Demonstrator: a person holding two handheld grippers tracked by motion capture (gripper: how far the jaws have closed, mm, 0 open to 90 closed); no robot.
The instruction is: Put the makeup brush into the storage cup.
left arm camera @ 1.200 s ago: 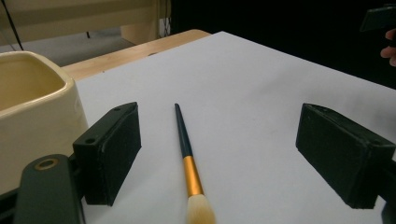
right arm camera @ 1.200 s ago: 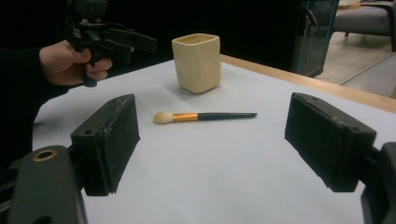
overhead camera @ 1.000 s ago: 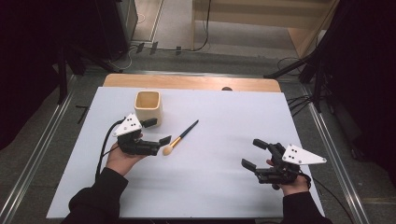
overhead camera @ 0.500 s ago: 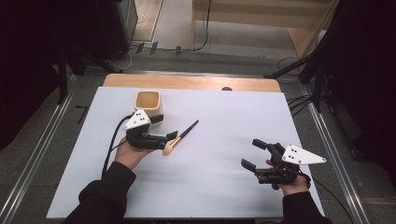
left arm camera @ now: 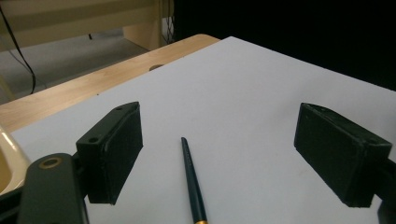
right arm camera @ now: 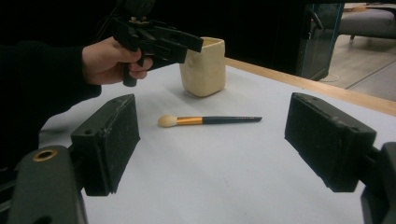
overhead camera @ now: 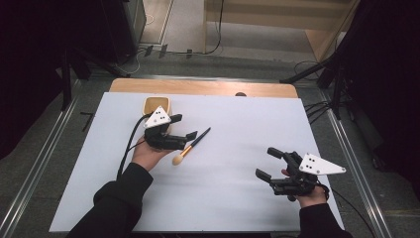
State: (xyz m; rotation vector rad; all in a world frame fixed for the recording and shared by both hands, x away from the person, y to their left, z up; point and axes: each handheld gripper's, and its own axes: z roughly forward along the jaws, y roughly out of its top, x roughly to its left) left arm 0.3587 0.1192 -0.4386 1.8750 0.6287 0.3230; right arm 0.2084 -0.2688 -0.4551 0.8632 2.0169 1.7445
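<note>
Brush (overhead camera: 190,146) flat on table, L claw (overhead camera: 184,127) apart above it; R claw (overhead camera: 265,162) apart, well away.

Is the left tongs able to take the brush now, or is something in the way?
Probably yes. The left tongs are open above the brush, whose dark handle lies between the jaws in the left gripper view. The cup stands behind, apart from the brush, so nothing blocks it.

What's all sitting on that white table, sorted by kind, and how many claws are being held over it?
Makeup brush: 1
Cream cup: 1
Hand-held claws: 2, the left claw and the right claw, both open
Total: 4
</note>
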